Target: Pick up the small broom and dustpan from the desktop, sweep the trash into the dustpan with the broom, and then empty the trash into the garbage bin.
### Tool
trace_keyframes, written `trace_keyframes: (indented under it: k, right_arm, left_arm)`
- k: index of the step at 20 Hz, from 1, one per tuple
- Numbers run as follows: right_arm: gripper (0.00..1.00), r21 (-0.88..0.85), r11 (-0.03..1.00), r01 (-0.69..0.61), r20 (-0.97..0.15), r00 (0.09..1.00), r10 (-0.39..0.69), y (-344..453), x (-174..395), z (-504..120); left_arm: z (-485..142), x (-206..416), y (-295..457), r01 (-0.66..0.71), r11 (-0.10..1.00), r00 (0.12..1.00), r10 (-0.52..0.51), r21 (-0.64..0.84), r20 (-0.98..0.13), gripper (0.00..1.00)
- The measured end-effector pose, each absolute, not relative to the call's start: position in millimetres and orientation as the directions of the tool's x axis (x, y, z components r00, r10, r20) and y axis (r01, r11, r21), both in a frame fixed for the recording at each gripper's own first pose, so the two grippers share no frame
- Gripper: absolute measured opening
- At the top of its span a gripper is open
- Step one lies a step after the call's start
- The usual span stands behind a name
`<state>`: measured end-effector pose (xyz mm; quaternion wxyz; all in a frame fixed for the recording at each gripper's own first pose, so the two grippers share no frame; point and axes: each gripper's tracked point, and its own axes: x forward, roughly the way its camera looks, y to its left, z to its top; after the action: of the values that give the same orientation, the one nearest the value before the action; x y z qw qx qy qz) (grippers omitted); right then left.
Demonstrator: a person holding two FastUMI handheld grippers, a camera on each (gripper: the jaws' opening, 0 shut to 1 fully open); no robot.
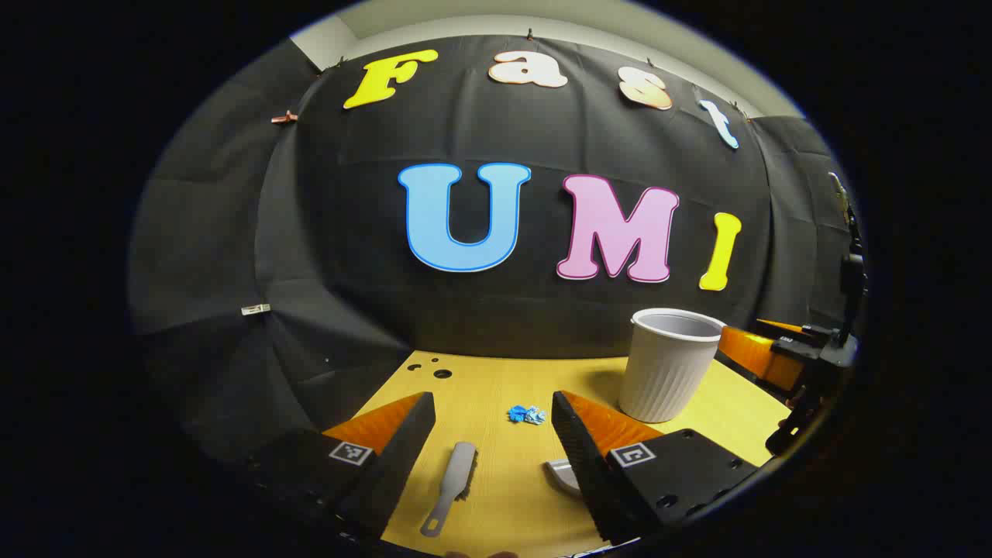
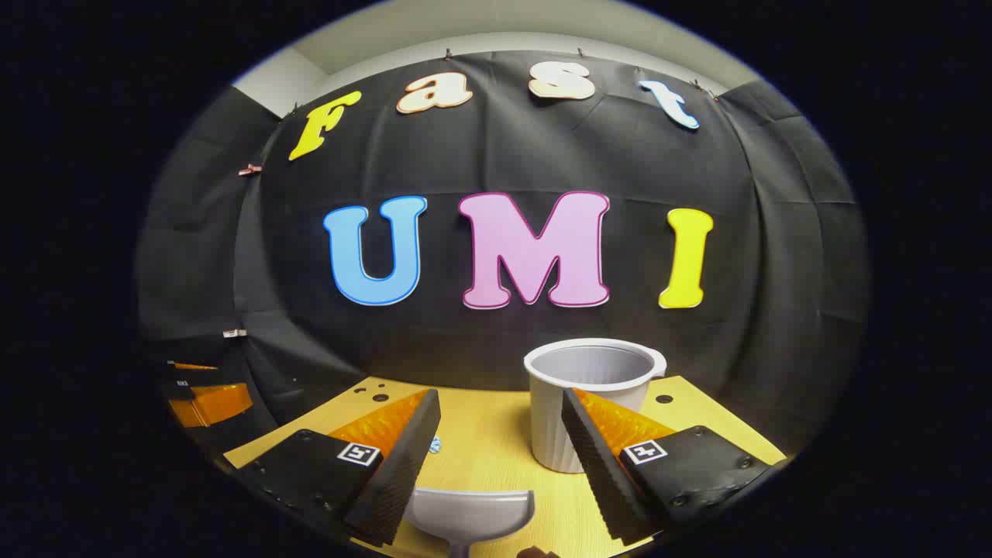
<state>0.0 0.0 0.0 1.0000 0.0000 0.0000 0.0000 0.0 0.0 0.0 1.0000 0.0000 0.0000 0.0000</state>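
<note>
1. Left gripper view: the left tongs (image 1: 493, 434) hang above the yellow counter (image 1: 504, 380) with the fingers spread wide and nothing between them.
2. The small broom (image 1: 452, 485) lies flat on the counter in the gap between those fingers, nearer the left one, its handle running toward the near edge.
3. Beyond it, a small blue crumpled scrap of trash (image 1: 527, 415) rests on the wood, well apart from the broom and close to the tip of the right-hand finger.
4. A pale curved edge of the dustpan (image 1: 562, 474) peeks out just beside that finger, which hides most of it.
5. The white ribbed garbage bin (image 1: 669, 364) stands upright on the counter to the right, behind the finger, its mouth open.
6. Farther right, at the edge of the view, the other gripper's body (image 1: 806, 353) shows, partly behind the bin.
7. A few dark round holes (image 1: 442, 373) mark the counter's far left corner.
8. Right gripper view: the right tongs (image 2: 501, 446) are also spread apart, gripping nothing.
9. The dustpan (image 2: 470, 513) lies on the counter (image 2: 480, 434) low between the fingers, its scoop open toward the wall.
10. The garbage bin (image 2: 593, 387) stands directly ahead, its base hidden by the right-hand finger.
11. A speck of the blue trash (image 2: 435, 445) shows beside the left-hand finger.
</note>
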Motion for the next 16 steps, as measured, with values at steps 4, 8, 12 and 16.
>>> trace_keyframes:
  k: [4, 8, 12, 16]
  right_arm:
    - [0.98, 0.018, 0.999, -0.032, -0.059, 0.998, 0.033, -2, 12, -22]
    - [0.98, 0.006, 0.999, -0.040, -0.083, 0.996, 0.040, -6, 16, -30]
    - [0.98, 0.012, 0.998, -0.060, -0.106, 0.993, 0.061, -2, 20, -39]
    - [0.98, 0.009, 0.996, -0.084, -0.107, 0.991, 0.085, 4, 27, -41]
  left_arm:
    - [-6, 19, -6, 0.000, 1.000, 1.000, 0.000, 0.026, -0.007, 0.95]
    - [-13, 32, -7, -0.001, 1.000, 1.000, 0.002, 0.012, -0.029, 0.95]
    - [-21, 42, -3, -0.015, 1.000, 0.999, 0.015, 0.000, -0.049, 0.95]
    - [-26, 51, 3, -0.025, 1.000, 0.997, 0.023, -0.015, -0.071, 0.95]
